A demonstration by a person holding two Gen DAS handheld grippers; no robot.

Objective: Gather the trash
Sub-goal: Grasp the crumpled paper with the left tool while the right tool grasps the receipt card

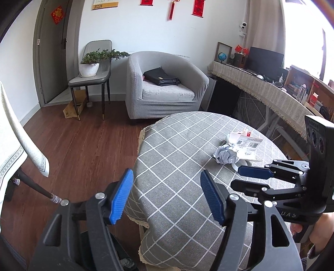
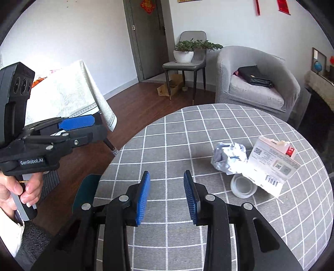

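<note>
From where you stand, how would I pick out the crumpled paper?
Find the round table with the grey checked cloth. Three bits of trash cluster together there. The crumpled paper is the whitish-blue ball, beside the flat printed card and the round white lid.

you're facing a white wall (image 1: 146,31) hung with red paper decorations (image 1: 198,7) and a calendar (image 1: 105,4). dark wood-plank flooring (image 1: 83,141) runs back to a grey door (image 2: 149,39) bearing a red diamond sign. a grey tub armchair (image 1: 165,87) holds a black bag (image 1: 161,77); beside it a grey dining chair (image 1: 91,77) carries a potted bonsai (image 1: 91,62), with a cardboard box (image 1: 74,106) on the floor beneath. along the right, a cloth-draped desk (image 1: 261,87) bears a monitor (image 1: 265,59), a small globe (image 1: 221,56) and a picture frame (image 1: 223,50). strong daylight floods in from the far right. the round table (image 2: 187,133) wears a grey checked cloth.
</note>
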